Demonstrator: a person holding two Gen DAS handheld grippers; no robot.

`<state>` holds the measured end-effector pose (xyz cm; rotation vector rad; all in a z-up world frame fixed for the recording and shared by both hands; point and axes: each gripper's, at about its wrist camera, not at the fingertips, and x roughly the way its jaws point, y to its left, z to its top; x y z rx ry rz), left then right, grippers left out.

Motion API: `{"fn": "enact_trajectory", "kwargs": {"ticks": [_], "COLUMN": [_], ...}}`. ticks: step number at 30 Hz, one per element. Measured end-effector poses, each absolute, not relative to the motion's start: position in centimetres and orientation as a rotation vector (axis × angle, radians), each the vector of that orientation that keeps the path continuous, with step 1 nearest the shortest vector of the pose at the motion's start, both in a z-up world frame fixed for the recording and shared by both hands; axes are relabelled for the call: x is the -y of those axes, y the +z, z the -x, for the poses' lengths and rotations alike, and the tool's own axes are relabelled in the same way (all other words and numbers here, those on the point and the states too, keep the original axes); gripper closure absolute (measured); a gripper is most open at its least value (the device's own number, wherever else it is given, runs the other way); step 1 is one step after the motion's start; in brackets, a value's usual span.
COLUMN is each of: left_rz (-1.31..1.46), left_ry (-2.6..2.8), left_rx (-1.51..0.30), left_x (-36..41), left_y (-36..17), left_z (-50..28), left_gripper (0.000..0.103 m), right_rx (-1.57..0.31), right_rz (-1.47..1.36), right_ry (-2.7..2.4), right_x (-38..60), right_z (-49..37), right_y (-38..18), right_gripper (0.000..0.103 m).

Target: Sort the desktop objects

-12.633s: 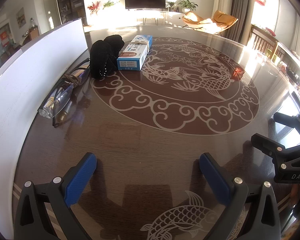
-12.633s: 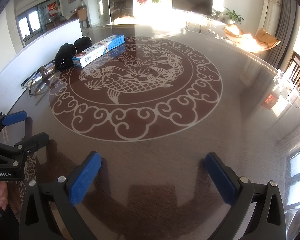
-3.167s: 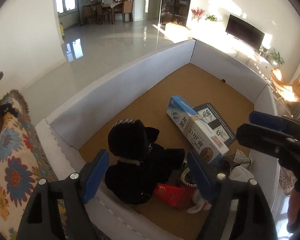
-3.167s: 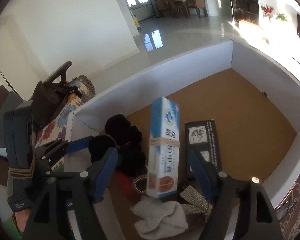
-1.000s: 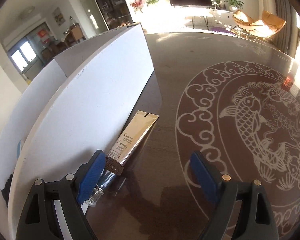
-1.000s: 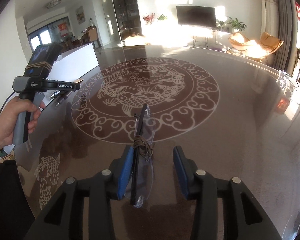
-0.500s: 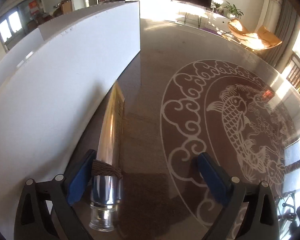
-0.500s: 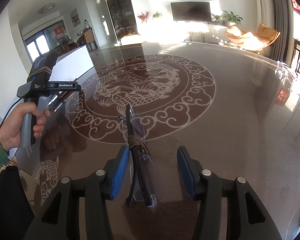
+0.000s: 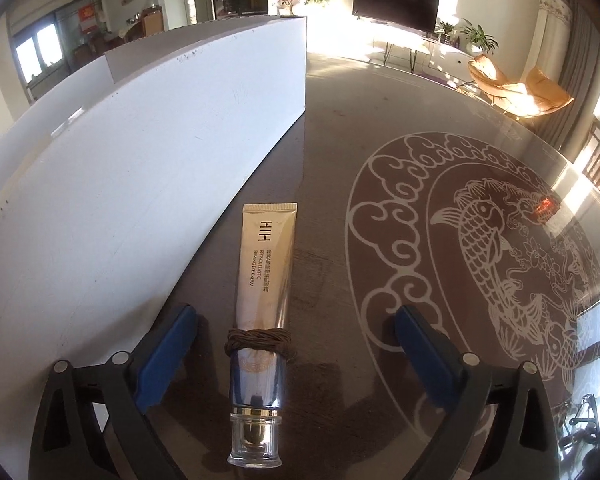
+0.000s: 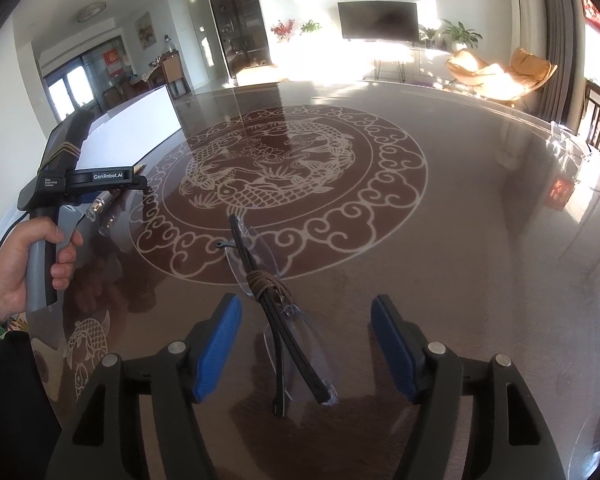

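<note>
cream tube (image 9: 265, 280) beside white box wall (image 9: 140, 168), open tabletop (image 9: 328, 152) rightward

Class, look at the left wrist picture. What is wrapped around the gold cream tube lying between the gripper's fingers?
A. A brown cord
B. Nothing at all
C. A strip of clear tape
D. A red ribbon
A: a knotted brown cord circles the gold cream tube just above its silver neck, and the tube lies flat on the table beside the white box wall.
</note>
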<state>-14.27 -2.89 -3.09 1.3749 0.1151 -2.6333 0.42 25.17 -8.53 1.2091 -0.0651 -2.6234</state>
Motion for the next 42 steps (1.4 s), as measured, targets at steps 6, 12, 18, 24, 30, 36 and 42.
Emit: {"fn": "enact_trajectory", "kwargs": {"ticks": [6,12,18,24,30,36,42], "left_rz": [-1.379,-1.416,-1.371,-1.458,-1.455,-1.456,-1.460], "left_ry": [-2.779,-2.828,-2.827,-2.800,-2.795,-2.794,-2.789], "left_rx": [0.033,-0.008,-0.006,0.020,0.019,0.017,0.014], "left_x": [1.3,0.3,0.4,-0.1,-0.2,-0.2,-0.2], "left_y": [-2.4,-2.3,-2.2,-3.3,-3.4,-3.4,-3.5], "left_z": [10.9,5.7,4.3,5.5,5.4,5.5,5.5], "left_gripper": [0.074,0.056,0.003,0.002,0.002,0.001,0.000], "right_rx": [0.082,0.070,0.008,-0.138,-0.263,-0.305,-0.295], "right_rz": [-1.227,-1.209,-1.110,-1.044,-1.040,-1.042,-1.050], "right_ry": [-2.620,-2.622,-2.636,-2.653,-2.628,-2.627,-2.634], "right_x": [-25.4,-25.2,-24.4,-22.5,-20.9,-20.5,-20.7], "right_z": [-0.3,-0.5,-1.6,-2.5,-2.7,-2.9,-2.7], "right_y": [-8.7,-8.5,-7.7,-7.2,-7.6,-7.9,-7.9], "right_gripper": [0.035,0.033,0.018,0.012,0.012,0.012,0.011]}}
